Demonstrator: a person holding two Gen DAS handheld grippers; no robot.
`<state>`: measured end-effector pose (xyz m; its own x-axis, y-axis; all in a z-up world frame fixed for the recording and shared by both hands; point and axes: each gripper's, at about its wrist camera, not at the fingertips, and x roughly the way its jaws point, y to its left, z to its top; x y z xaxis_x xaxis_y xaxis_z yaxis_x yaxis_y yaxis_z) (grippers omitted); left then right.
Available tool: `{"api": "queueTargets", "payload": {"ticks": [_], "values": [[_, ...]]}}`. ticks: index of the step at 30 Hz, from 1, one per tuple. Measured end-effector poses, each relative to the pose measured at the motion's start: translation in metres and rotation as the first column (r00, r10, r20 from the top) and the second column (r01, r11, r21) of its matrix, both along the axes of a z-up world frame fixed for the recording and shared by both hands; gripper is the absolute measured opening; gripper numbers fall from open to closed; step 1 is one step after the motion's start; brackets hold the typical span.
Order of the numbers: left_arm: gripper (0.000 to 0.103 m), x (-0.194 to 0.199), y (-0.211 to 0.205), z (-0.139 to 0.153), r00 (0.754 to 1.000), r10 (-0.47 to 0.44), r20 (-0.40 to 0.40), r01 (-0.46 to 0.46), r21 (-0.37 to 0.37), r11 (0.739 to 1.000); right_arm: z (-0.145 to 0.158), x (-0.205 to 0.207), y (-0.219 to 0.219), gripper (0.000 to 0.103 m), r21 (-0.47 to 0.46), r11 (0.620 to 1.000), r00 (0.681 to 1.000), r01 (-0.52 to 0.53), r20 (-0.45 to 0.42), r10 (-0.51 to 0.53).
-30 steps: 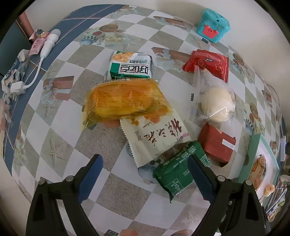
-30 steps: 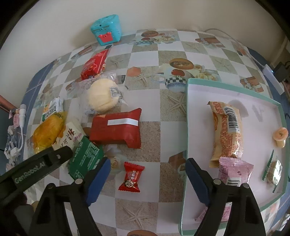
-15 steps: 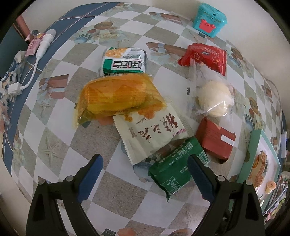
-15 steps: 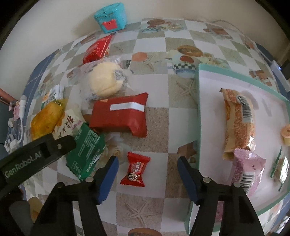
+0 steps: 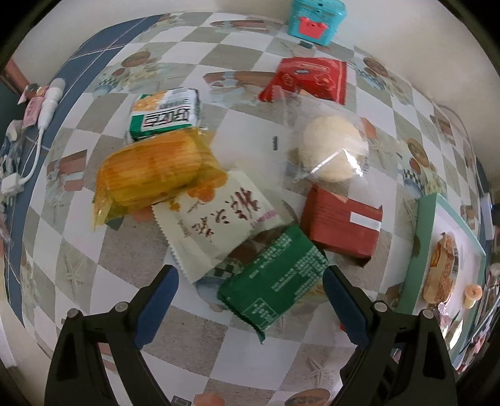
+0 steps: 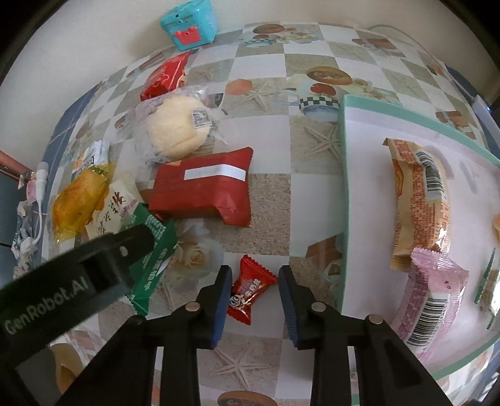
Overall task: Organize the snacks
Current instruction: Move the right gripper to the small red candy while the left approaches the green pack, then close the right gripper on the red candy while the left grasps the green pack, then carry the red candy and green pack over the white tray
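While my right gripper had just been closing around the small red foil candy wrapper on the checkered tablecloth, I couldn't tell if the pads were actually pinching it yet. My left gripper hung wide open with nothing in it, over the dark green snack packet. The mint-rimmed white tray sat just right of the candy.

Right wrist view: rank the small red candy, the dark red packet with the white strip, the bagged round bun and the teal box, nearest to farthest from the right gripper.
1. Small red candy, between the right gripper jaws.
2. Dark red packet, ahead, slightly left.
3. Bagged round bun, beyond it.
4. Teal box, by the wall.
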<state>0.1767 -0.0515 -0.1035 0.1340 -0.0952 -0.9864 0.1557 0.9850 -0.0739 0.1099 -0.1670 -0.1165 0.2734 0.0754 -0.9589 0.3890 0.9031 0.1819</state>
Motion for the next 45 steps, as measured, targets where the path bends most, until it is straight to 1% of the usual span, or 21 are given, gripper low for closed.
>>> {"api": "queueTargets", "payload": {"ticks": [2, 3, 5, 6, 9, 10, 11, 13, 17, 19, 20, 21, 26, 32, 36, 43, 45], "values": [[0.093, -0.001, -0.006, -0.002, 1.0, -0.014, -0.001, 0.014, 0.004, 1.0, 0.0, -0.002, -0.003, 0.031, 0.005, 1.0, 1.0, 0.004, 0.0, -0.004], [0.093, -0.002, -0.009, -0.003, 1.0, -0.021, -0.003, 0.021, 0.005, 1.0, -0.001, -0.003, -0.004, 0.029, 0.007, 1.0, 1.0, 0.006, -0.001, -0.006], [0.084, -0.002, -0.015, -0.005, 0.999, -0.033, -0.007, 0.033, 0.01, 0.999, 0.0, -0.007, -0.008, 0.029, 0.012, 1.0, 1.0, 0.014, -0.002, -0.014], [0.076, -0.003, -0.016, -0.006, 0.999, -0.04, -0.011, 0.04, 0.009, 0.999, 0.0, -0.008, -0.011, 0.029, 0.015, 1.0, 1.0, 0.018, -0.003, -0.018], [0.071, -0.005, -0.021, -0.012, 0.998, -0.061, -0.023, 0.061, 0.016, 0.998, 0.0, -0.012, -0.016, 0.029, 0.027, 0.999, 0.999, 0.032, -0.005, -0.032], [0.064, -0.005, -0.023, -0.013, 0.997, -0.067, -0.024, 0.068, 0.024, 0.997, 0.0, -0.013, -0.018, 0.029, 0.03, 0.999, 0.999, 0.033, -0.005, -0.033], [0.063, -0.006, -0.026, -0.014, 0.997, -0.072, -0.024, 0.072, 0.034, 0.997, 0.0, -0.014, -0.019, 0.029, 0.033, 0.999, 0.999, 0.035, -0.005, -0.035], [0.061, -0.007, -0.031, -0.016, 0.996, -0.082, -0.02, 0.083, 0.049, 0.995, 0.0, -0.017, -0.025, 0.03, 0.039, 0.999, 0.999, 0.034, -0.003, -0.034], [0.06, -0.011, -0.039, -0.018, 0.996, -0.091, -0.016, 0.092, 0.066, 0.994, 0.003, -0.016, -0.023, 0.03, 0.027, 0.999, 1.0, 0.024, -0.001, -0.024], [0.06, -0.01, -0.042, -0.023, 0.995, -0.094, -0.028, 0.096, 0.058, 0.994, 0.002, -0.016, -0.018, 0.03, 0.022, 1.0, 1.0, 0.022, 0.001, -0.022], [0.059, -0.009, -0.045, -0.031, 0.995, -0.094, -0.04, 0.096, 0.056, 0.994, 0.002, -0.016, -0.017, 0.03, 0.021, 1.0, 1.0, 0.021, 0.002, -0.021], [0.059, -0.01, -0.047, -0.031, 0.995, -0.101, -0.027, 0.102, 0.063, 0.993, 0.002, -0.016, -0.016, 0.03, 0.019, 1.0, 1.0, 0.019, 0.002, -0.019], [0.053, -0.009, -0.044, -0.029, 0.996, -0.091, -0.025, 0.092, 0.053, 0.994, -0.001, -0.014, -0.009, 0.026, 0.037, 0.999, 1.0, 0.02, 0.001, -0.02], [0.049, -0.01, -0.03, -0.017, 0.997, -0.073, -0.006, 0.074, 0.041, 0.996, 0.001, -0.016, -0.013, 0.022, 0.072, 0.997, 0.999, 0.033, 0.008, -0.034], [0.046, -0.011, -0.028, -0.008, 0.997, -0.073, 0.017, 0.072, 0.03, 0.997, 0.005, -0.016, -0.015, 0.022, 0.084, 0.996, 0.999, 0.039, 0.018, -0.04], [0.042, -0.012, -0.02, 0.013, 0.996, -0.072, 0.056, 0.071, 0.028, 0.997, 0.024, -0.022, -0.025, 0.022, 0.101, 0.994, 0.997, 0.04, 0.055, -0.046], [0.042, -0.013, -0.025, 0.019, 0.995, -0.073, 0.068, 0.071, 0.036, 0.997, 0.03, -0.024, -0.027, 0.022, 0.104, 0.994, 0.997, 0.041, 0.068, -0.048]]}}
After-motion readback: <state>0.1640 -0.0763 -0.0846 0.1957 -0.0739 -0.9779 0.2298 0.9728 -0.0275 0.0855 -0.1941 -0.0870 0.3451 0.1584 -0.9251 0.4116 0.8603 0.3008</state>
